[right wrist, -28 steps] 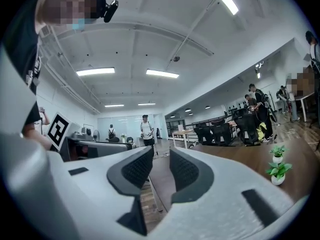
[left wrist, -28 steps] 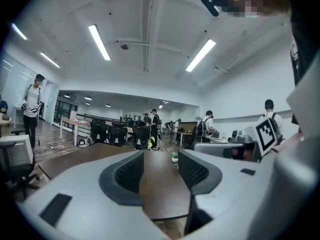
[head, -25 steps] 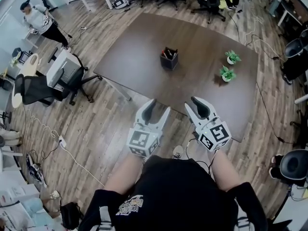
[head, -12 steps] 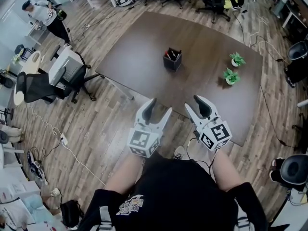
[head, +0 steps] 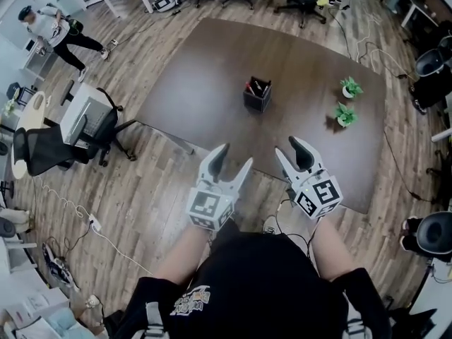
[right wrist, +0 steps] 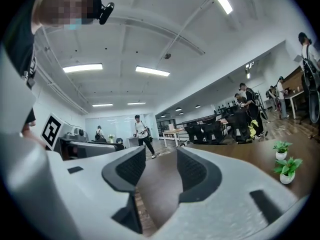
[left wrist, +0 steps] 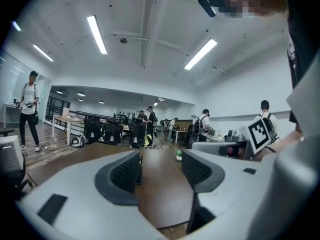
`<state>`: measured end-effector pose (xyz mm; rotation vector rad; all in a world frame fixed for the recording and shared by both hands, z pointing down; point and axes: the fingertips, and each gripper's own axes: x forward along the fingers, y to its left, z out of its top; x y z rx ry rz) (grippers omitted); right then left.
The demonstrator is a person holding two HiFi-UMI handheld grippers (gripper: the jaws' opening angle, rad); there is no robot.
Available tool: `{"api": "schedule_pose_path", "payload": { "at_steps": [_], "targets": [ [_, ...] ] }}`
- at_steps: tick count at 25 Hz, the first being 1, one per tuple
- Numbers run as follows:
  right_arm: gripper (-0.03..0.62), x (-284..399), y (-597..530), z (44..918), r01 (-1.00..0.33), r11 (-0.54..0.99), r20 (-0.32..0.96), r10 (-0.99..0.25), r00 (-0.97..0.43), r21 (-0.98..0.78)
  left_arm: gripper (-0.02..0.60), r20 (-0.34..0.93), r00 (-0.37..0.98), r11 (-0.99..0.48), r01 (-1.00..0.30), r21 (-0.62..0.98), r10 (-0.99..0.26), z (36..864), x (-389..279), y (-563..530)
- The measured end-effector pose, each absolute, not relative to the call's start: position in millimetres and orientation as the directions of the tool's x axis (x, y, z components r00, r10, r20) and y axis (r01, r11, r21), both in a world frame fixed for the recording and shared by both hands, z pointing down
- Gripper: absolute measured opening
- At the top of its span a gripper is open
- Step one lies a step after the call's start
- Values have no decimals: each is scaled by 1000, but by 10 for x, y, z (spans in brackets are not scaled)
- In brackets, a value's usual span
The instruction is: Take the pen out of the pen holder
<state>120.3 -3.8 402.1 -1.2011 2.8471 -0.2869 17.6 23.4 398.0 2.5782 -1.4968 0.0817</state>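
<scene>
A black pen holder (head: 258, 94) with several pens stands upright in the middle of the dark brown table (head: 205, 69). Both grippers hang short of the table's near edge, well back from the holder. My left gripper (head: 234, 157) is open and empty. The jaws of my right gripper (head: 289, 148) are opening, with nothing between them. In the left gripper view the holder (left wrist: 140, 167) shows far off as a dark sliver beside the left jaw, with the gripper (left wrist: 160, 171) spread wide. The right gripper view shows bare tabletop between the jaws of that gripper (right wrist: 161, 171); the holder is not in it.
Two small potted plants (head: 351, 87) (head: 345, 114) stand on the table's right side. A black office chair (head: 67, 136) and a grey cabinet (head: 85, 115) stand left of the table. A person (head: 53, 27) walks at the far left. Cables lie on the wood floor.
Both grippers have moved forward to the table's near edge, and the holder sits closer in the head view. The right jaws have spread wider. The person at far left has walked on.
</scene>
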Motion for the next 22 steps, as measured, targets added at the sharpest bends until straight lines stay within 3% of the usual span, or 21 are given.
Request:
{"api": "schedule_pose_path", "payload": {
  "at_steps": [15, 22],
  "targets": [
    [216, 200, -724, 4015, -836, 530, 68, -837, -542, -142, 244, 98, 687, -674, -726, 136, -720, 4012, -828, -496],
    [216, 75, -915, 4008, -863, 494, 97, -859, -503, -100, 244, 75, 736, -722, -676, 149, -673, 4002, -914, -665]
  ]
}}
